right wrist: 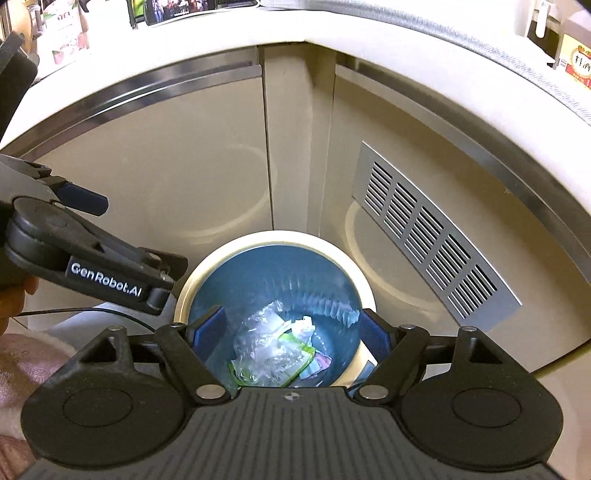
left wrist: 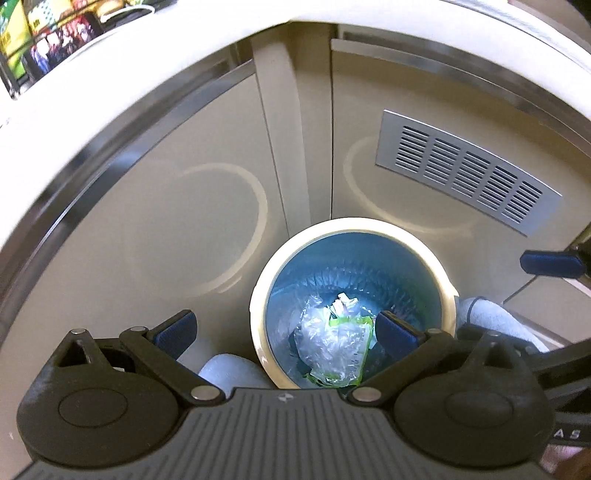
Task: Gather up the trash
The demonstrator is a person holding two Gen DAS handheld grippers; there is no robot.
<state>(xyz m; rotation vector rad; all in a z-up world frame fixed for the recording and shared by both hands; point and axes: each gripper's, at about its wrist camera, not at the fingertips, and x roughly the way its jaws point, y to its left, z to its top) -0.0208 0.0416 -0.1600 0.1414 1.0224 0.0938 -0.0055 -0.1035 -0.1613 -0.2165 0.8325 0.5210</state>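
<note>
A round bin with a cream rim (left wrist: 354, 223) (right wrist: 277, 236) and a blue liner stands on the floor in front of a cabinet corner. At its bottom lies the trash (left wrist: 332, 343) (right wrist: 273, 350): crumpled clear plastic, a green wrapper and bits of white paper. My left gripper (left wrist: 284, 332) hangs above the bin's left rim, open, with nothing between its blue pads. My right gripper (right wrist: 293, 330) hovers over the bin's mouth, also open and empty. One right fingertip (left wrist: 550, 264) shows at the right edge of the left wrist view. The left gripper's body (right wrist: 92, 258) reaches in from the left of the right wrist view.
Beige cabinet doors meet at a corner post behind the bin. A metal vent grille (left wrist: 469, 170) (right wrist: 432, 236) sits in the right door. Above is a pale countertop with packages (right wrist: 66, 29). A person's grey-clad legs (left wrist: 229, 369) flank the bin, with a thin black cable (right wrist: 85, 312) nearby.
</note>
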